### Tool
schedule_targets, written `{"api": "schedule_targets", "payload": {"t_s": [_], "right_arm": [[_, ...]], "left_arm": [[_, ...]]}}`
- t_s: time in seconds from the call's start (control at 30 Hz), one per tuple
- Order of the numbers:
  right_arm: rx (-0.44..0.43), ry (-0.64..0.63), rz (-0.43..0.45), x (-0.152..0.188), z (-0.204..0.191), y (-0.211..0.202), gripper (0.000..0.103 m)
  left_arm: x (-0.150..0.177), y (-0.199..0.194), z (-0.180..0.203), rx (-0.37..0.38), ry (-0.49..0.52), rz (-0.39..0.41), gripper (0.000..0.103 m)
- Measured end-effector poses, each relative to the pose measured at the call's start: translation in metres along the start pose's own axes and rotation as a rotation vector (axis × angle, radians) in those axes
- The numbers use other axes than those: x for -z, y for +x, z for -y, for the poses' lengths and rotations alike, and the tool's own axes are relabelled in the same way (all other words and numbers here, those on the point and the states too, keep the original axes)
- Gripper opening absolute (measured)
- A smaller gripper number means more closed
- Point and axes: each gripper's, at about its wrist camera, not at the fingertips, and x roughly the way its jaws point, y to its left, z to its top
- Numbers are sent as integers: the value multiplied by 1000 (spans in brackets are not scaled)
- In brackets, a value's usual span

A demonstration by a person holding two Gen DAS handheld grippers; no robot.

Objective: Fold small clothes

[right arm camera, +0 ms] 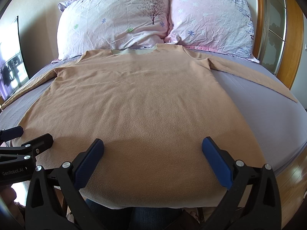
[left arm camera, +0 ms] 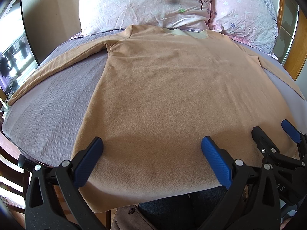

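Observation:
A tan long-sleeved fleece shirt [left arm camera: 165,88] lies flat on the bed, collar toward the pillows, both sleeves spread out to the sides; it also shows in the right wrist view [right arm camera: 142,99]. Its hem hangs slightly over the near bed edge. My left gripper [left arm camera: 152,143] is open and empty, hovering above the hem on the shirt's left half. My right gripper [right arm camera: 153,143] is open and empty above the hem on the right half. The right gripper also shows at the right edge of the left wrist view [left arm camera: 274,132], and the left gripper shows at the left edge of the right wrist view [right arm camera: 30,134].
The bed has a lavender cover [left arm camera: 53,103], also seen in the right wrist view [right arm camera: 268,111]. Two floral pillows [right arm camera: 119,23] [right arm camera: 209,19] lie at the head. A wooden headboard [right arm camera: 293,38] stands at right. A mirror [left arm camera: 13,44] stands at left. The person's jeans [left arm camera: 182,210] are at the near edge.

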Motion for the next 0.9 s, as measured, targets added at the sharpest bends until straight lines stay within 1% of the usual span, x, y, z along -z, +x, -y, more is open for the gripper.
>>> {"api": "schedule_targets", "payload": {"t_s": [0.47, 0.67, 0.73, 0.8, 0.83, 0.87, 0.9], "right_arm": [[0, 0, 6, -1, 1, -1, 102], [-4, -6, 28, 0, 3, 0, 102], [-22, -17, 46, 2, 4, 1, 102], [-67, -54, 70, 2, 8, 2, 102], [-96, -71, 67, 0, 11, 3, 102], [-117, -67, 55, -4, 18, 4, 102], [-131, -19, 57, -16, 36, 1, 102]], "left_arm": [[0, 0, 0, 0, 0, 2, 101], [0, 0, 0, 0, 1, 3, 101], [0, 0, 0, -1, 4, 12, 101], [2, 0, 0, 0, 10, 35, 101], [3, -2, 1, 3, 15, 51, 101], [6, -4, 1, 8, 25, 71, 101], [5, -6, 1, 11, 31, 72, 101]]}}
